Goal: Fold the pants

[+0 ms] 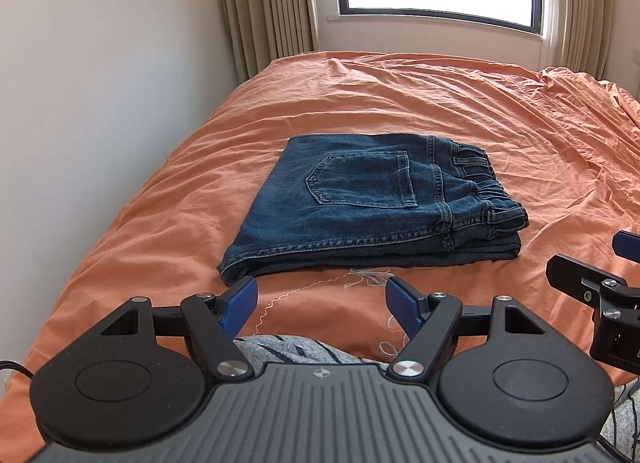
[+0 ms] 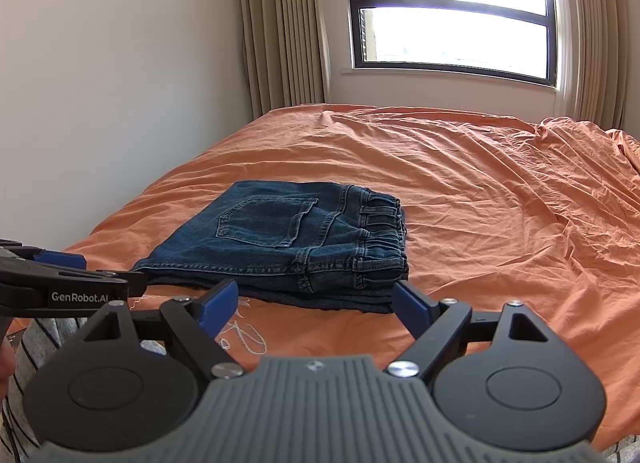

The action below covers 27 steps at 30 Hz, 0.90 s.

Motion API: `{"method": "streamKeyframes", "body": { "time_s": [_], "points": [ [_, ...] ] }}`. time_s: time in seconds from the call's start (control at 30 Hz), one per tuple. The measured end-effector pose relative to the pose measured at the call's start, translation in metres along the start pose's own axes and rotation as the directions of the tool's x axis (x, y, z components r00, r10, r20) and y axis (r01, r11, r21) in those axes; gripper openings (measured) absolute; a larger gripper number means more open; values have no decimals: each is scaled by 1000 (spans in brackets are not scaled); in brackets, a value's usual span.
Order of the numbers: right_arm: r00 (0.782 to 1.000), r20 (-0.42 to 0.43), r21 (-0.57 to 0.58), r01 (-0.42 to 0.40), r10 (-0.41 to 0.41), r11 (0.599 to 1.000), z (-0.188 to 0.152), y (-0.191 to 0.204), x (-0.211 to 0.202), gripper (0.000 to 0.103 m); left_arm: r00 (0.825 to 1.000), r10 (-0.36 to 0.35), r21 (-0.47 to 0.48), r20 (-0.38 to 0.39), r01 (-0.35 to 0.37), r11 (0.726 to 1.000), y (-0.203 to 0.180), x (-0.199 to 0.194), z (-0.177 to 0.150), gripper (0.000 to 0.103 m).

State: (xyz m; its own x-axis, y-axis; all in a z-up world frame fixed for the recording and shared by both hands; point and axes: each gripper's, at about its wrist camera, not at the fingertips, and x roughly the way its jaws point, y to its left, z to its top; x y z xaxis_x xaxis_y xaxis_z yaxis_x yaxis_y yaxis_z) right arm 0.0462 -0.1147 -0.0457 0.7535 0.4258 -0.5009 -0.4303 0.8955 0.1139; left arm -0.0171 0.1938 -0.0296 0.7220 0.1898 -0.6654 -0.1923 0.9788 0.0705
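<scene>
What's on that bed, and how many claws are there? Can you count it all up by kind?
Jeans, folded: 1
Orange sheet: 1
Claws, both open and empty: 2, left claw and right claw
Total: 4

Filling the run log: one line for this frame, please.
phase: fold looks done | jeans: folded stack, flat on bed | left gripper: open, empty, short of jeans | right gripper: open, empty
</scene>
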Motion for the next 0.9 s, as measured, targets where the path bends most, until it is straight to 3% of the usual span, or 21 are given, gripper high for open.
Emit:
{"method": "streamKeyframes", "body": {
  "time_s": [0.9],
  "points": [
    [1000,-17,-6,-4,4,1000,-1,2,2,81,1000,14,36,20,-15,999,0,-2,1,85]
  ]
}}
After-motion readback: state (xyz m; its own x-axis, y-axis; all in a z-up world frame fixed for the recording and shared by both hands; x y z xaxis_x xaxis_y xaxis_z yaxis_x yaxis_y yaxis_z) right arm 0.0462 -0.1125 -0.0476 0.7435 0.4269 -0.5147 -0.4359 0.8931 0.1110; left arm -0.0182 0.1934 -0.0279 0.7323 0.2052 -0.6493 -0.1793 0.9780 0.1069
